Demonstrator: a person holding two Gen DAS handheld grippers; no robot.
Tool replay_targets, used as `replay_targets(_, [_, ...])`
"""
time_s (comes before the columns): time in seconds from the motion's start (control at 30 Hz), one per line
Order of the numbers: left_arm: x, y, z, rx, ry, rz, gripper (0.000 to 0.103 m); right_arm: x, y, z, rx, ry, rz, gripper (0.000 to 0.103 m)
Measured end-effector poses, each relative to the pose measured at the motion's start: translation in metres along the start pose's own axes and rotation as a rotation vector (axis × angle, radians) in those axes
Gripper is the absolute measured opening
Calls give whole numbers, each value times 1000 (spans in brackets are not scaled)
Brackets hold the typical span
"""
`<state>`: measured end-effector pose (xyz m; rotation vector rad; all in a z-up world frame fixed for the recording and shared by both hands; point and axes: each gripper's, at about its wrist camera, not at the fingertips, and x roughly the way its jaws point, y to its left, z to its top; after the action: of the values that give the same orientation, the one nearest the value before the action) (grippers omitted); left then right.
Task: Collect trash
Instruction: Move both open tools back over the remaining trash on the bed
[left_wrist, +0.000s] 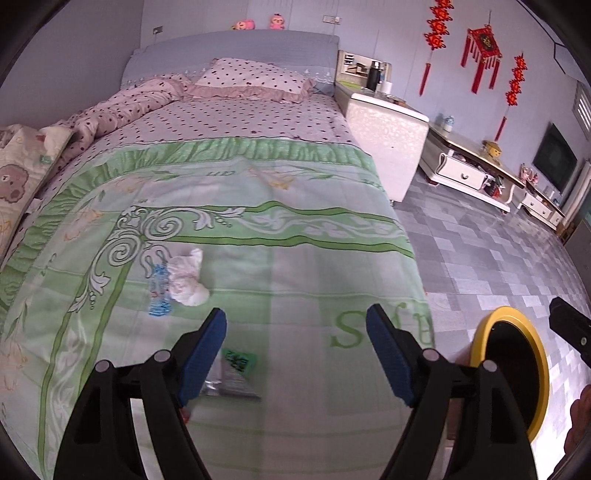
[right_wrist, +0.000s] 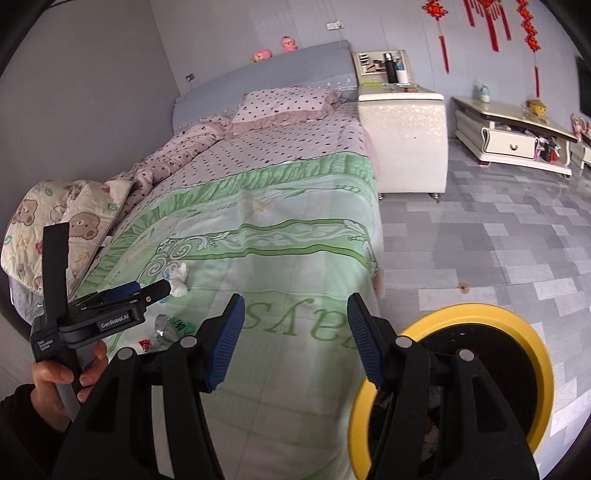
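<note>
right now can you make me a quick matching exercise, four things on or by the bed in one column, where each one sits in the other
Things:
1. crumpled tissue
2. silver wrapper
3. yellow-rimmed bin
4. dotted pillow

Places:
A. on the floor beside the bed
B. by the headboard
C. on the green cover, next to a blue-printed wrapper
D. just ahead of the left tool

Pairs: 1-C, 2-D, 3-A, 4-B

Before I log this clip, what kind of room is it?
Most likely a home bedroom that doubles as a living area: a made bed with a pillow, a white bedside cabinet, and a low TV stand along the wall.
</note>
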<state>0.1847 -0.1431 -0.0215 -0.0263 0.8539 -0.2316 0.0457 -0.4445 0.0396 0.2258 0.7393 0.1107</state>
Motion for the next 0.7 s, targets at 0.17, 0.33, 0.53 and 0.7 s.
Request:
replay_targets(0.17, [13,53,6,-47,12,71,75,32,51,1,-67,43,58,55])
replay_targets(0.33, [31,97,7,-88,31,119,75,67,94,-6,-123,95,99,55])
replay_targets(0.53, [59,137,2,-118,69,150,75,110,136,-20,-177,167,154,55])
replay_targets(0.7, [82,161,-5,-141,105,177,75,141,162,-34,-229,223,189,55])
